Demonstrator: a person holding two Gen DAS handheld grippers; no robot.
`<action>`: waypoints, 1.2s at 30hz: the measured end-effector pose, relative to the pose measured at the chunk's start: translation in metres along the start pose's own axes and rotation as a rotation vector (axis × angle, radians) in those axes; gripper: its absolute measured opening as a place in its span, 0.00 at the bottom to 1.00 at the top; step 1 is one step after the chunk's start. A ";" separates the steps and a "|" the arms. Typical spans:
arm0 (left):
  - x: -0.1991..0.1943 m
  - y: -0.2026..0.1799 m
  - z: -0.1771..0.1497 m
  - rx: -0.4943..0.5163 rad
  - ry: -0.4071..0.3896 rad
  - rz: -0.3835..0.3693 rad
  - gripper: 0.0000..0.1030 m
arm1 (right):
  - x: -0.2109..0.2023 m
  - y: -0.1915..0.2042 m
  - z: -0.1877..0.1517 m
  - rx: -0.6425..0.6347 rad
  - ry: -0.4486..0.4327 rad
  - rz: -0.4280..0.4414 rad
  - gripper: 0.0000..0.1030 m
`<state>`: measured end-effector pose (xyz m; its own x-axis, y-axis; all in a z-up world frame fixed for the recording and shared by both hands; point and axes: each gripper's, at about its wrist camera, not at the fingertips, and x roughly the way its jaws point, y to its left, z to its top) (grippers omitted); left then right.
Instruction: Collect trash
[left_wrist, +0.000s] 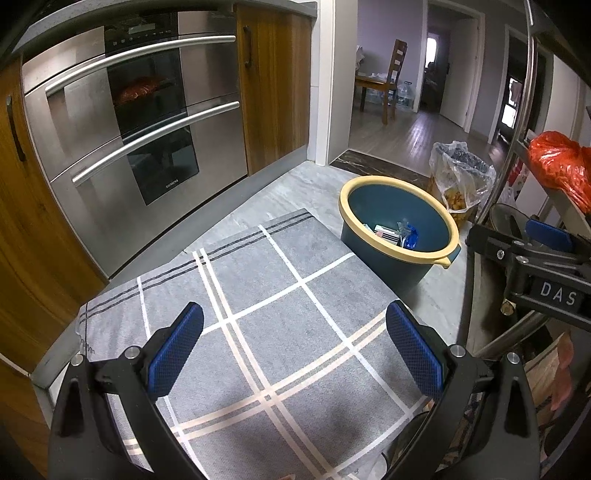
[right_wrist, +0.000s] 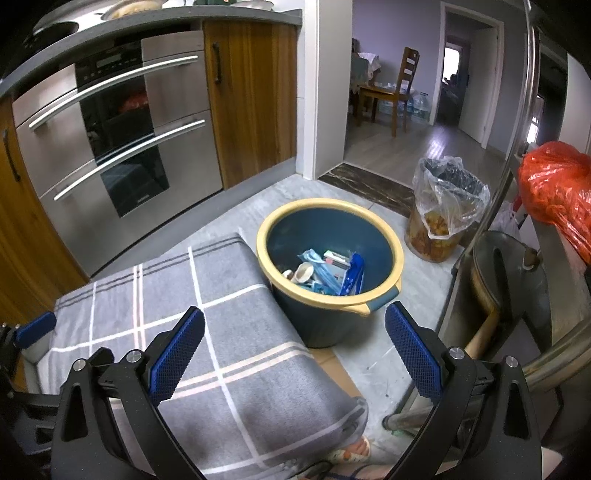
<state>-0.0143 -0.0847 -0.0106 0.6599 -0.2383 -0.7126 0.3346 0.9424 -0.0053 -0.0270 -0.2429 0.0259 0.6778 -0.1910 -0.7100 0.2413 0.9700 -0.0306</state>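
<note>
Closest in, the left gripper (left_wrist: 294, 345) hangs with its jaws spread wide and empty over the grey checked cloth (left_wrist: 258, 314). The right gripper (right_wrist: 294, 345) is just as wide, nothing between its blue pads (right_wrist: 177, 354), poised over that cloth's edge. Just beyond the cloth, touching its far corner, stands the blue bin (right_wrist: 328, 258) with the yellow rim, trash (right_wrist: 328, 271) already inside: wrappers, perhaps a small cup, hard to make out. Behind the bin sits a bag-lined container (right_wrist: 441, 218); left of the bin, the steel oven (right_wrist: 110, 129).
</note>
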 end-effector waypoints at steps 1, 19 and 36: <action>0.000 0.000 0.000 -0.001 -0.001 0.000 0.95 | 0.000 0.000 0.000 0.001 0.000 0.000 0.95; -0.001 0.000 -0.001 0.001 0.004 0.001 0.95 | 0.000 0.000 0.000 0.001 0.000 0.001 0.95; -0.002 -0.003 0.000 0.040 -0.009 0.001 0.95 | -0.001 0.000 -0.001 0.006 0.005 -0.001 0.95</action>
<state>-0.0164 -0.0874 -0.0090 0.6659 -0.2400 -0.7064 0.3607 0.9324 0.0233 -0.0281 -0.2425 0.0257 0.6737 -0.1914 -0.7138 0.2460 0.9689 -0.0276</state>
